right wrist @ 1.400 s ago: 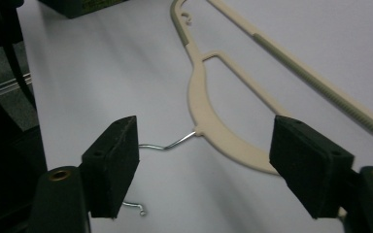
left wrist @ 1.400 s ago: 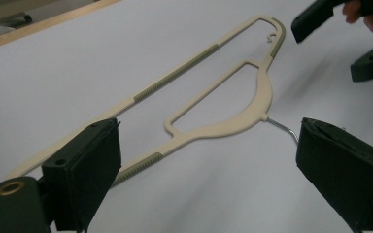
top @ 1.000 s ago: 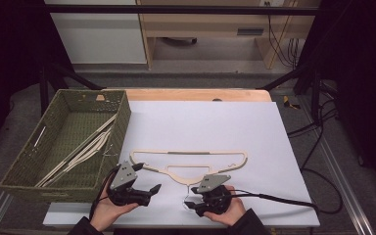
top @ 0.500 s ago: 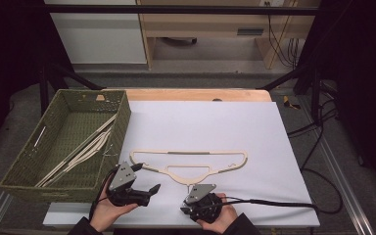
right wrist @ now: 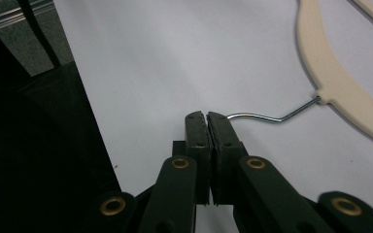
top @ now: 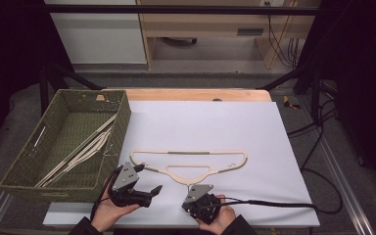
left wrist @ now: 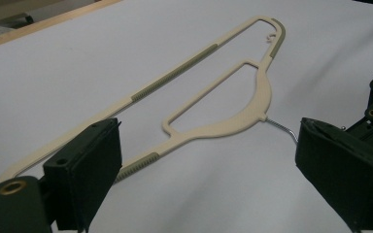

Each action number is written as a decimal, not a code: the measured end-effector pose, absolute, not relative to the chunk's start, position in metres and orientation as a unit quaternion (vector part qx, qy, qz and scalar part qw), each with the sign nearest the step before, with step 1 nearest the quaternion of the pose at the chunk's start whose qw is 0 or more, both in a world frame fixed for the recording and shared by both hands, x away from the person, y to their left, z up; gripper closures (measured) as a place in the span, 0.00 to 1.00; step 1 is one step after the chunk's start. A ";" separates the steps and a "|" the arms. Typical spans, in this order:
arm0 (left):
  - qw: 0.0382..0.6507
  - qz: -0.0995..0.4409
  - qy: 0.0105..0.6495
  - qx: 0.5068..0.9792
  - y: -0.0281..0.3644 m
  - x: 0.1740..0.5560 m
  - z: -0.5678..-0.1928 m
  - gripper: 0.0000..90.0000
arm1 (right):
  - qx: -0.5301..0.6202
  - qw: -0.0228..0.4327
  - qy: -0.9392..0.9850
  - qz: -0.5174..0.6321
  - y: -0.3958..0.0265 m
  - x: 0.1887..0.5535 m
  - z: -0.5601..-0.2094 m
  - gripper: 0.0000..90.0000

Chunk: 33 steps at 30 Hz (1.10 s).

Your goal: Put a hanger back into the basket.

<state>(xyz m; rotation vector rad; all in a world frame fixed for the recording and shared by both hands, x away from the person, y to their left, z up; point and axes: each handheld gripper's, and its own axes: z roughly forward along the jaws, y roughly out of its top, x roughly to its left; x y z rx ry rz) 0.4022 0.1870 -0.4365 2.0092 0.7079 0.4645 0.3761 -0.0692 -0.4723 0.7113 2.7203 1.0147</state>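
My right tool [right wrist: 208,118] has just been closing and now clamps the metal hook [right wrist: 267,115] of the flat cream plastic hanger [top: 188,160] lying near the desk's [top: 254,127] front edge. My left tool [left wrist: 209,165] stands released beside it.

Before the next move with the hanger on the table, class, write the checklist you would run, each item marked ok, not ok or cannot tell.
1. Right gripper jaws have just been closing on the metal hook; now shut on it: ok.
2. Left gripper open, nothing between its jaws: ok.
3. Cream hanger flat on the white sheet: ok.
4. Basket already holds hangers, with room left: ok.
5. Grip firm enough to lift: cannot tell.
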 end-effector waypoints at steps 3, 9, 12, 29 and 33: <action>0.455 0.186 0.283 0.823 0.185 0.404 -0.438 0.11 | 0.239 0.071 0.904 0.346 -0.072 0.378 -0.466 1.00; 0.445 0.186 0.276 0.832 0.182 0.404 -0.441 0.11 | 0.238 0.069 0.901 0.356 -0.075 0.378 -0.461 1.00; 0.448 0.188 0.275 0.830 0.183 0.403 -0.440 0.11 | 0.241 0.064 0.904 0.347 -0.074 0.378 -0.466 0.93; 0.449 0.185 0.281 0.828 0.185 0.404 -0.442 0.11 | 0.224 0.065 0.905 0.355 -0.079 0.377 -0.475 1.00; 0.447 0.184 0.279 0.830 0.185 0.405 -0.443 0.11 | 0.222 0.056 0.900 0.372 -0.082 0.380 -0.468 1.00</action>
